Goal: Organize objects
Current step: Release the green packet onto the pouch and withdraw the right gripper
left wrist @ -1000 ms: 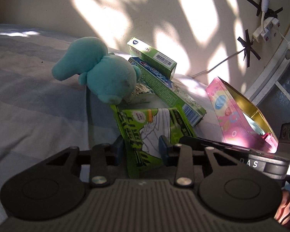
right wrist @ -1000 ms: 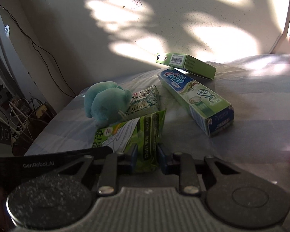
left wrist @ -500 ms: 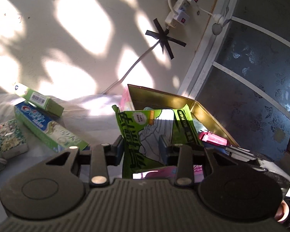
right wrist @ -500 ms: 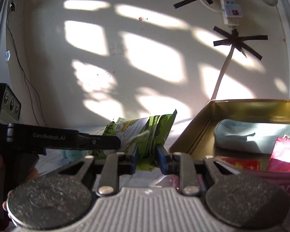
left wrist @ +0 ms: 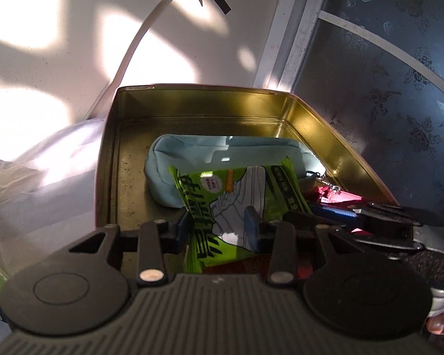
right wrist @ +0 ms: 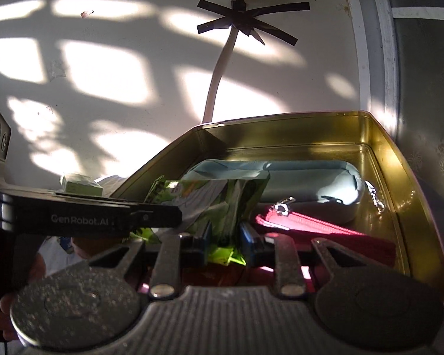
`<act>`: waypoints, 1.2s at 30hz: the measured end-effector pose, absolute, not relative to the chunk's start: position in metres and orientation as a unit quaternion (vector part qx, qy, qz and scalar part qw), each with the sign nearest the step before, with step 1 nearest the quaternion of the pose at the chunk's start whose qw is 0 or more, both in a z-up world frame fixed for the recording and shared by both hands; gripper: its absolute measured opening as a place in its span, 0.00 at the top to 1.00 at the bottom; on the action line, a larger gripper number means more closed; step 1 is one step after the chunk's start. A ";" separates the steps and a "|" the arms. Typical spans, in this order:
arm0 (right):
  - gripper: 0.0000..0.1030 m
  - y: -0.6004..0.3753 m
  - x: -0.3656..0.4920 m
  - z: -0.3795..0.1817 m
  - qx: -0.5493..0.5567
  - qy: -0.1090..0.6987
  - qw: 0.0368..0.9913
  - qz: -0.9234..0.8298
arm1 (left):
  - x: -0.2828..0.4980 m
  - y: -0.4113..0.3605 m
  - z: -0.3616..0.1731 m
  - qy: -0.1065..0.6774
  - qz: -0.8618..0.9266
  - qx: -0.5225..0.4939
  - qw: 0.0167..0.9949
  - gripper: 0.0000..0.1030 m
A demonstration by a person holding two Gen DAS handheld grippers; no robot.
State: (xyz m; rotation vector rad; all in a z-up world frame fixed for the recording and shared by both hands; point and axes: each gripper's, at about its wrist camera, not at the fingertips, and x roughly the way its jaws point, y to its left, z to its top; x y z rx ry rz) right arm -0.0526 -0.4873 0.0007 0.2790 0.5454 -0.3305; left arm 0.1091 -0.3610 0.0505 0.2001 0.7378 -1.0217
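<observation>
Green packet [left wrist: 222,204] now over tin [left wrist: 201,100]

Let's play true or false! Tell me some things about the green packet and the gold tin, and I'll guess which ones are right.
1. The green packet is over the gold tin. True.
2. The tin is empty. False: a light blue pouch and a pink pouch lie inside.
3. Only one gripper has the packet. False: the packet is between the jaws of both the left gripper and the right gripper.
4. Black tape sticks a white cable to the wall. True.
</observation>
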 end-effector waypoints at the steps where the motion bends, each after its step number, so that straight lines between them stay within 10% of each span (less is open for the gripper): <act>1: 0.79 -0.487 -0.051 0.001 0.116 0.262 0.941 -0.181 | 0.109 -0.367 0.050 0.344 -0.473 0.102 0.805 0.51; 17: 0.68 -0.437 -0.118 0.019 0.161 0.146 0.960 -0.177 | 0.054 -0.288 0.070 0.259 -0.412 0.142 0.862 0.46; 36: 0.68 -0.325 -0.067 0.008 0.132 0.240 0.960 -0.051 | 0.087 -0.143 0.026 0.264 -0.263 0.141 0.917 0.46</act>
